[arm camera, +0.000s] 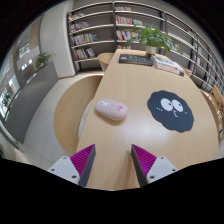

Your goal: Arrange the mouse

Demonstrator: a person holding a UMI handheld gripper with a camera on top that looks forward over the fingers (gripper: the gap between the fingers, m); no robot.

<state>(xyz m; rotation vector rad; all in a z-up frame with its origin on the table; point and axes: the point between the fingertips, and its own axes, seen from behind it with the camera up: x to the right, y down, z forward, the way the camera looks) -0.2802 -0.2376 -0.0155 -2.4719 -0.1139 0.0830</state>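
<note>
Bookshelves (110,25) across back, 12 o'clock. Wooden table (130,110) runs from fingers toward shelves. Potted plant (153,38) at far end, 1 o'clock, books (135,60) beside it. Round black mat (172,108) with cartoon eyes, 2 o'clock of fingers. Mouse (111,110), white-pink, on bare wood just left of mat, 12 o'clock, beyond fingers. Gripper (113,165) spread, holding nothing.

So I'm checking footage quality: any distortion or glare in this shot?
Gripper view: strong fisheye, so the bookshelves and table edge bow; soft sheen on the tabletop, no harsh glare; the mouse reads clearly ahead of the open gripper.
</note>
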